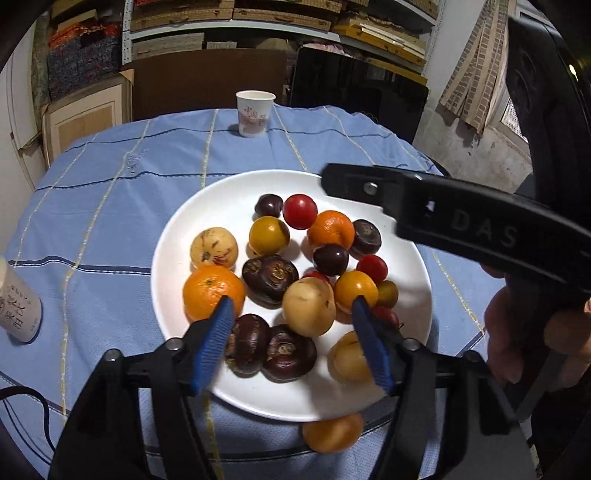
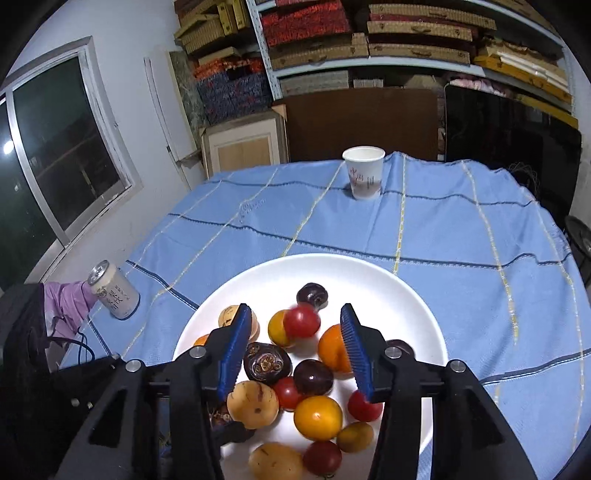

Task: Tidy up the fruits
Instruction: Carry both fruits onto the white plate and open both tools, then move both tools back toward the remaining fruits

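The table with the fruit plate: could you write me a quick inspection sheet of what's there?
Surface: blue checked tablecloth.
Job's things: white plate piled with mixed fruit; one orange fruit off the plate, by its near rim.
Clutter: paper cup, can.
Grippers: left gripper and right gripper both open, nothing held, over the plate.
Cables: black cable at the near left edge.
Surroundings: shelves of boxes, window.
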Motion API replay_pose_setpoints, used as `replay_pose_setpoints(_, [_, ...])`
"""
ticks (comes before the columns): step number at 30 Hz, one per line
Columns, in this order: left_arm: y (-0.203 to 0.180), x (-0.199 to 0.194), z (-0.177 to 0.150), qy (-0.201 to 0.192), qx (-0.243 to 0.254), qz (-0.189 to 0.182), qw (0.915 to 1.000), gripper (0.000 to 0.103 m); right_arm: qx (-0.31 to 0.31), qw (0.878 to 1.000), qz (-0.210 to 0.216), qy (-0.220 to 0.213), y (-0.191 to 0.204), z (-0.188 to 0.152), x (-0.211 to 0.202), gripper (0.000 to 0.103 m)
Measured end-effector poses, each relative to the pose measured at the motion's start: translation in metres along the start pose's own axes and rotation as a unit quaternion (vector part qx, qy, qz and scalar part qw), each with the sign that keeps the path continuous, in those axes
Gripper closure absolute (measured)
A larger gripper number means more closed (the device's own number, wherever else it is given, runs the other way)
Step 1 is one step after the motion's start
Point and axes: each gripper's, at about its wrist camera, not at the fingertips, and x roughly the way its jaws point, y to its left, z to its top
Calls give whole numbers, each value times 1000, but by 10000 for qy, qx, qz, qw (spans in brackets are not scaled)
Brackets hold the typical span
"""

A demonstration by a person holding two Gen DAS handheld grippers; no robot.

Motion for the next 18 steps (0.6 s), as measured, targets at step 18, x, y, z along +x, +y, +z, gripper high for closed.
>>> replay_pose_setpoints(18, [-14,-31,-111,255,552,560,9966,11,-316,9960,-612,565,1,-144,-54,42])
